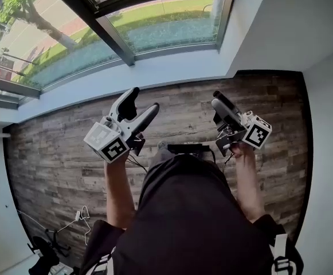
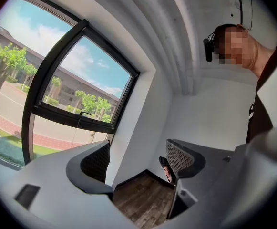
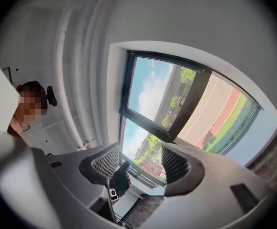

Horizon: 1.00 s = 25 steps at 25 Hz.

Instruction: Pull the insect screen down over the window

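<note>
The window (image 1: 160, 19) with its dark frame fills the top of the head view; trees and lawn show through the glass. I cannot make out an insect screen over the panes. A thin cord (image 2: 79, 123) hangs in front of the window (image 2: 81, 85). My left gripper (image 1: 143, 99) is held above the floor, pointing toward the window, open and empty (image 2: 138, 159). My right gripper (image 1: 222, 103) is beside it at the same height, also open with nothing between its pads (image 3: 140, 162). It looks up at the window (image 3: 176, 104), apart from it.
The white sill (image 1: 155, 73) runs below the glass. Grey wooden floor (image 1: 57, 153) lies under me. White walls (image 1: 326, 96) close in on the right and left. Cables and a white wire hanger (image 1: 81, 216) lie on the floor at lower left.
</note>
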### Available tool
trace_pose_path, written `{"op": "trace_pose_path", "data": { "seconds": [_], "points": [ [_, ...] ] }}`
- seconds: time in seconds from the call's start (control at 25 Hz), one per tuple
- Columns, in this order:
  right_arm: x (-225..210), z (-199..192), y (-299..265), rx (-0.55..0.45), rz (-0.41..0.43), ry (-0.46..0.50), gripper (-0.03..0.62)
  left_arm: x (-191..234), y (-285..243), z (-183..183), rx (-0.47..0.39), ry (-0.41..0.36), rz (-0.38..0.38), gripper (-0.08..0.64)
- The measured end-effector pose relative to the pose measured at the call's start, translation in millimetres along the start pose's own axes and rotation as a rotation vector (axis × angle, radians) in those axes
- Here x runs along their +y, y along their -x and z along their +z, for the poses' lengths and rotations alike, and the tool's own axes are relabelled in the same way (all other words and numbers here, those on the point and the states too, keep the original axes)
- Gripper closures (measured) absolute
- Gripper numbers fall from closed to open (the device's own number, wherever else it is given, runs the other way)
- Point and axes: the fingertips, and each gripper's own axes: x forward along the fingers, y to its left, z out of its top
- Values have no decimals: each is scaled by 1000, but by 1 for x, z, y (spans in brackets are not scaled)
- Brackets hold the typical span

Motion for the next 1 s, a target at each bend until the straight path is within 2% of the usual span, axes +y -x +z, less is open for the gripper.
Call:
{"op": "trace_pose_path", "data": {
  "seconds": [0.12, 0.28, 0.52, 0.84, 1.0],
  "points": [
    [-1, -1, -3, -1, -6, 41, 325, 1, -4, -1, -13, 0, -28, 163],
    [-7, -23, -5, 22, -45, 25, 378, 8, 11, -13, -14, 37, -26, 163],
    [-1, -46, -33, 78, -45, 33, 462, 28, 40, -6, -72, 84, -28, 163],
    [1, -65, -50, 124, -79, 68, 480, 46, 62, 11, -144, 115, -49, 163],
    [12, -64, -53, 139, -97, 139, 480, 48, 64, 13, -151, 130, -77, 163]
  ]
}}
